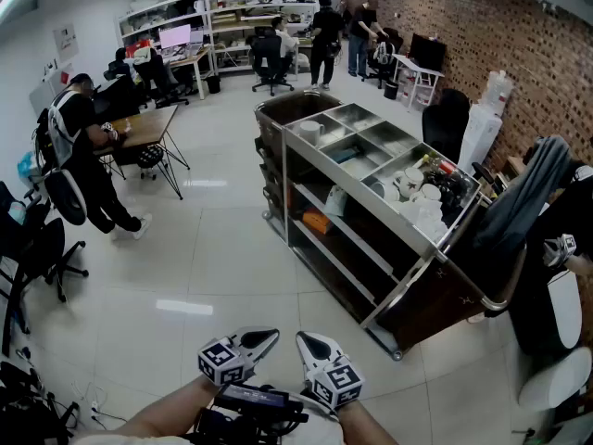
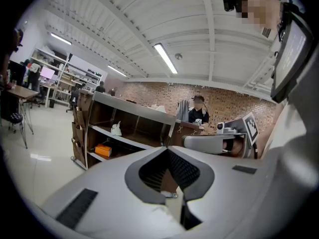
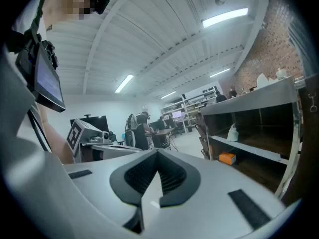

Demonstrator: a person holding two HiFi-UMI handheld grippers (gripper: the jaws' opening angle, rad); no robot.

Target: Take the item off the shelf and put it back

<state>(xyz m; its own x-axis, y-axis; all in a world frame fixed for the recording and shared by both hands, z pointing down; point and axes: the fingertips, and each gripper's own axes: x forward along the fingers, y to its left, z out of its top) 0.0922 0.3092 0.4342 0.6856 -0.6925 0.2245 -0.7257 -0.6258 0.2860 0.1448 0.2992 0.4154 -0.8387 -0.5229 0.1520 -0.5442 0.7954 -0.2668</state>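
Right now left tool (image 1: pixel 262 338) and right tool (image 1: pixel 308 343) are both pressed together, empty. Orange box (image 3: pixel 227 158) sits on lower shelf (image 3: pixel 254 169), well ahead-right. Risk, imo: reaching w/ jaws unopened shoves it deeper.

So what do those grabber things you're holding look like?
The left gripper and right gripper are pale grey wedges with pointed jaws lined in black ribbed pads. Each carries a white cube printed with black square markers. No sleeves show on the arms.
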